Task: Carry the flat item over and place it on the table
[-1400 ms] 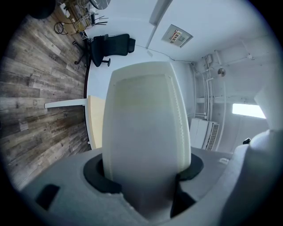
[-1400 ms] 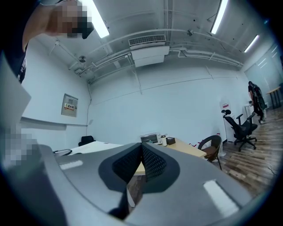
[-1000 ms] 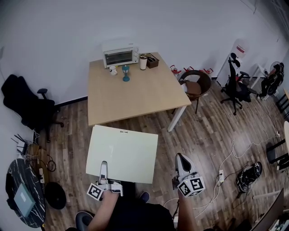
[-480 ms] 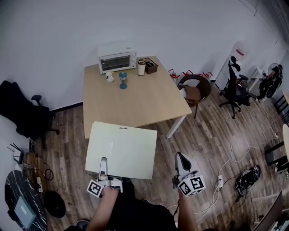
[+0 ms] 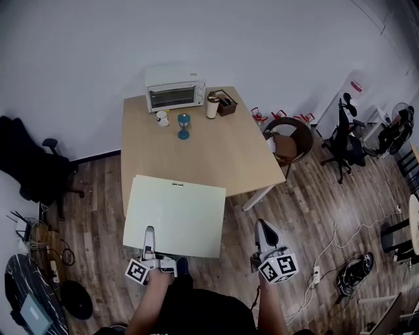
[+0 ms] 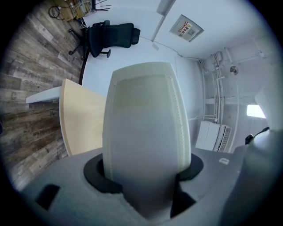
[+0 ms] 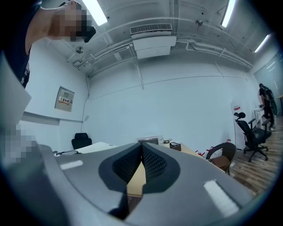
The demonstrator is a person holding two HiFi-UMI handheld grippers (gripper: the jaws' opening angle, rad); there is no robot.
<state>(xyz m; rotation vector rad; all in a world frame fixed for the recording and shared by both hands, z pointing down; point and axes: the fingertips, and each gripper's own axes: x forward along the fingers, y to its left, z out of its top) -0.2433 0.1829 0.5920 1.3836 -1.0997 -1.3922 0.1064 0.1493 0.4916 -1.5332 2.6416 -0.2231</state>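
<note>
Bright, even indoor light throughout. Ceiling light strips (image 7: pixel 95 11) glare white in the right gripper view. Every view bends strongly toward its edges, with dark vignetted corners. Nearest foreground is soft; shadows on the wooden floor (image 5: pixel 314 196) stay faint

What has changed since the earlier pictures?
The person has carried the pale flat board closer to the table; its far edge now overlaps the table's near edge in the head view. Nothing was taken or released: the left gripper still grips the board's near edge, and the right gripper stays shut and empty.
</note>
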